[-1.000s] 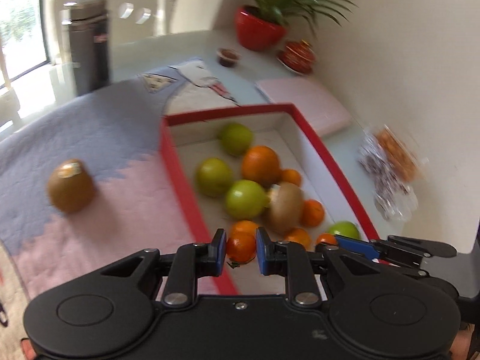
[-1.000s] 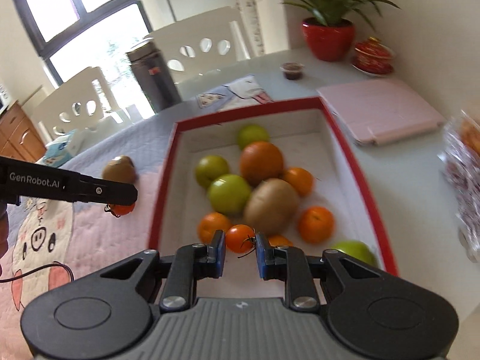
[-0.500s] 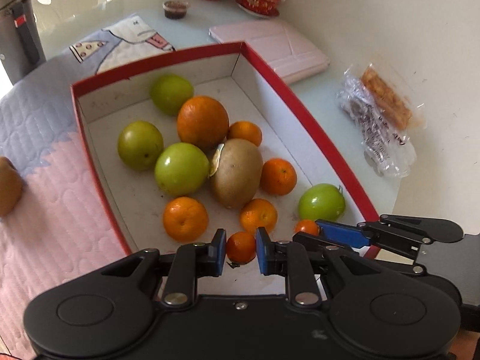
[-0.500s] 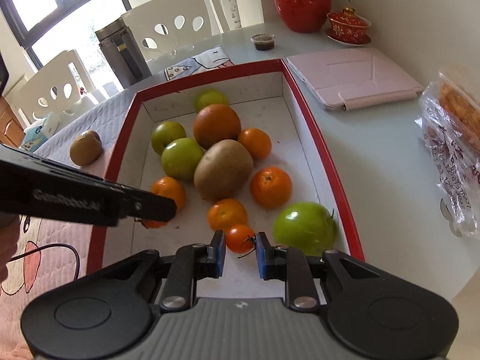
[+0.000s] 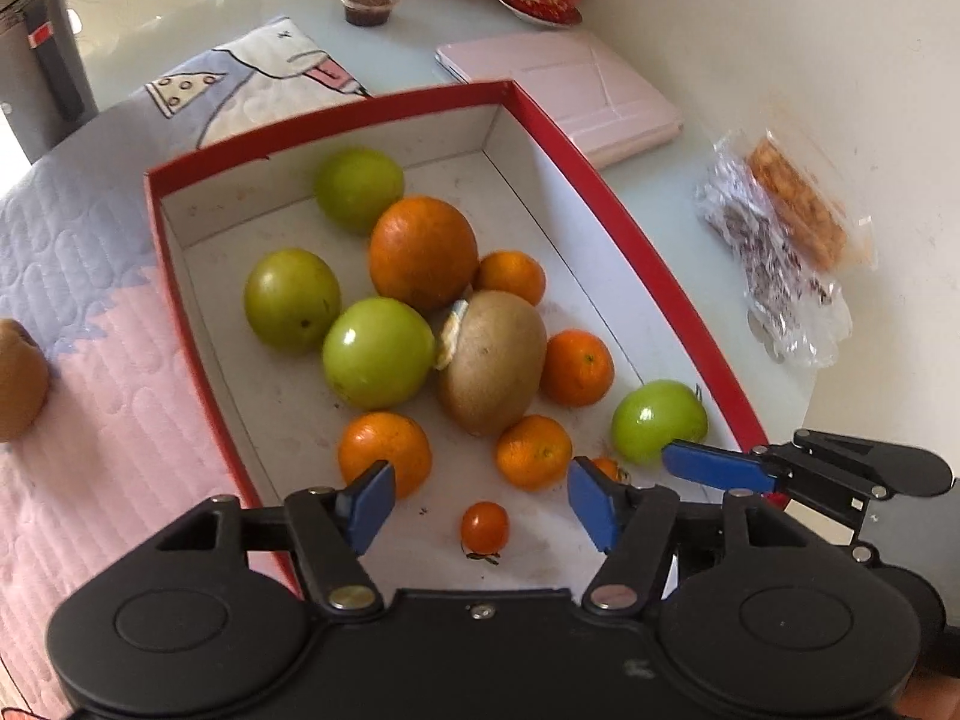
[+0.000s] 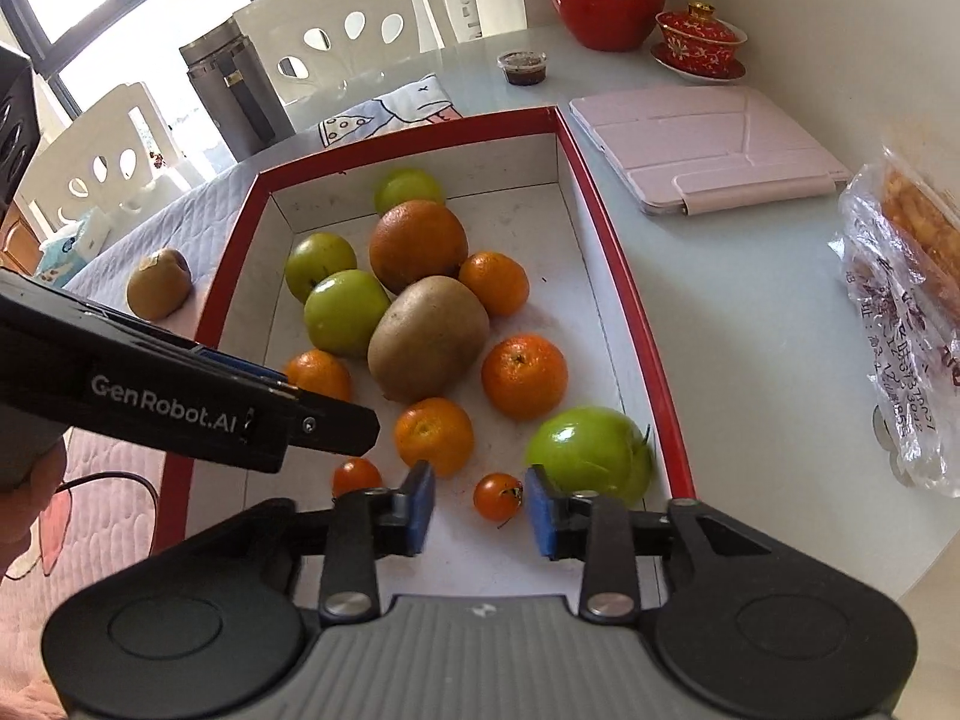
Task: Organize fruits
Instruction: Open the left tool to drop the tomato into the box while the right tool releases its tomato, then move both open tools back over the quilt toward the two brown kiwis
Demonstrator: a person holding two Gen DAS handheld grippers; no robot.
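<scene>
Cherry tomato [image 5: 484, 526] lies on the red box [image 5: 630, 240] floor w/ the other fruit, btwn my left gripper [image 5: 480, 501] jaws, which are opening, pads clear. Right gripper [image 6: 480, 507] jaws also opening around a 2nd tomato [image 6: 497, 495], not pinching. I'd lift both straight up, slow, so neither pad nudges the tomatoes or the green apple [image 6: 591, 450] just beside.

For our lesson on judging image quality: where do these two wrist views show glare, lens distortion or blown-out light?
Left wrist view: glare spots on the green tomato; the red box rim bows from fisheye distortion. Right wrist view: the window is blown out white; the snack bag stretches at the frame edge; dark corners in both.
</scene>
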